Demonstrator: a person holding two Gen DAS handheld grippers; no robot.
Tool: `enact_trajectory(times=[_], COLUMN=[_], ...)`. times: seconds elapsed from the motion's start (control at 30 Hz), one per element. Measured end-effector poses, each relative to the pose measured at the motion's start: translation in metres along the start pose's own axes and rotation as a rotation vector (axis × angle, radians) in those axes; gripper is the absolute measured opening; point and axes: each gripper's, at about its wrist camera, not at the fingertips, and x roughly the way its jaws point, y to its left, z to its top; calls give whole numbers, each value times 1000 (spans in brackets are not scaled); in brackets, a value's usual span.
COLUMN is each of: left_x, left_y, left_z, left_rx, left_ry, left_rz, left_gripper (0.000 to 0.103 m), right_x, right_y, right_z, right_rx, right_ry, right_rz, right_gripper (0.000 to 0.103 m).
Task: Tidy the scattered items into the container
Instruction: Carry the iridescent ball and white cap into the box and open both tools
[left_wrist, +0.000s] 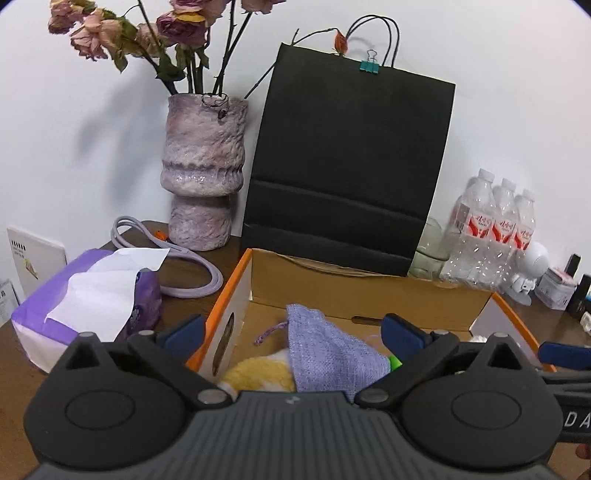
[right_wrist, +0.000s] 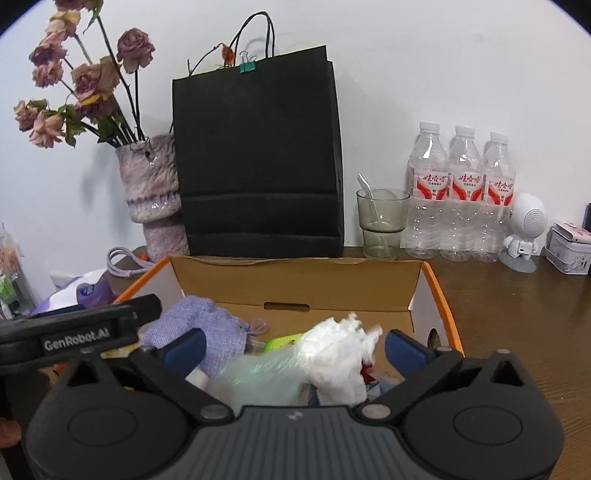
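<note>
Against a white wall, a dark wooden bench (right_wrist: 517, 295) carries an orange-edged cardboard box (right_wrist: 295, 291) — the container. Both the left gripper (left_wrist: 295, 332) and right gripper (right_wrist: 295, 349) hover over it, fingers spread wide and empty; lilac pouch (left_wrist: 325, 347) and crumpled tissue (right_wrist: 340, 354) lie inside — apparently just dropped.

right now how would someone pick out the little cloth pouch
Find the black paper bag against the wall; the open cardboard box sits before it. The pouch lies inside on the left: woven lilac fabric with a drawstring, unlike the crumpled white tissue beside it.
</note>
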Motion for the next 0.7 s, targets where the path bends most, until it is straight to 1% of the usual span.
enact_trajectory(times=[0.17, 0.53, 0.7], left_x=[-1, -4, -12], left_y=[-6, -8, -6], left_z=[-1, -1, -1], left_rx=[25, 30, 26], left_ry=[1, -6, -19], left_rz=[20, 18, 9], left_gripper=[103, 103, 103], right_x=[0, -3, -10], right_y=[4, 3, 2], right_z=[-1, 1, 3], right_rx=[-19, -14, 17], right_ry=[6, 0, -16], right_rz=[2, -1, -4], right_gripper=[103, 103, 103])
